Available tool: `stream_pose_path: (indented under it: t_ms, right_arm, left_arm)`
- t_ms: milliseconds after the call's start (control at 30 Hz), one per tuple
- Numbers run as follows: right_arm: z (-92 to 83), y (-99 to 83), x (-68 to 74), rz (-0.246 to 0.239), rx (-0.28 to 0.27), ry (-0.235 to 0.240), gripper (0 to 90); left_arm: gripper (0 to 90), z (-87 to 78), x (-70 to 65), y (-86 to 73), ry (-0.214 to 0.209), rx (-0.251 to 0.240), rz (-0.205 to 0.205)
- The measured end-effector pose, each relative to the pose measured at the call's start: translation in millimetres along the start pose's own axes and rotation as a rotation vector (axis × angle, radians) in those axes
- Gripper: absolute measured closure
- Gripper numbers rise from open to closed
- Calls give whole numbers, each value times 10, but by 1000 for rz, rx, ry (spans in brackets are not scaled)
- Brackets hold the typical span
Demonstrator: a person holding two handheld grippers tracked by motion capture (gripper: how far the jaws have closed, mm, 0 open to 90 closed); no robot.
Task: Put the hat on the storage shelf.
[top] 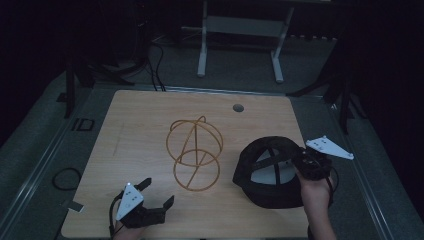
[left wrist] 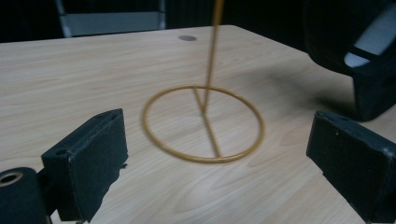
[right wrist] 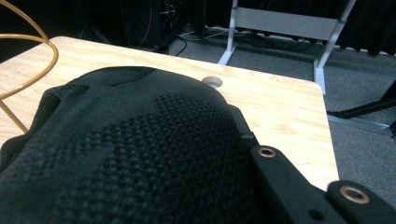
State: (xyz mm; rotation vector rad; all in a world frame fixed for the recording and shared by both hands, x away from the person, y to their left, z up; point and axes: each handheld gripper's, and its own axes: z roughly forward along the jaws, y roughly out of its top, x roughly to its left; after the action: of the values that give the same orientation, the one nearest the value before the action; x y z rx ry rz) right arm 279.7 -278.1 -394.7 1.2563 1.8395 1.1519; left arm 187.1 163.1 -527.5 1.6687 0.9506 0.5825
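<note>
At lower right of the high view, black cap [top: 270,172] apparently clamped in right gripper [top: 306,164] jaws, not yet on wire stand [top: 195,152] at bench [top: 150,115] centre; left gripper [top: 152,192] jaws wide, empty.

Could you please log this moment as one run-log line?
right gripper: shut on cap | left gripper: open, facing stand | stand: upright on table, untouched
</note>
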Motion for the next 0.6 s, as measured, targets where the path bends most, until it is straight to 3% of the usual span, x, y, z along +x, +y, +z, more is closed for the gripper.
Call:
stream_pose_path:
  t_ms: [33,67,300,600]
  right_arm:
    - [-23,8,-11,3,-7,-1,889]
    - [-36,11,-16,4,-11,1,889]
    - [-116,34,-23,13,-31,19,889]
    - [-204,52,61,-4,-53,58,889]
  left_arm:
    - [57,29,-35,-1,-9,0,4]
    - [57,86,-110,-2,-19,-9,33]
    - [60,298,-305,70,-81,2,54]
    - [67,582,-660,267,-173,-7,96]
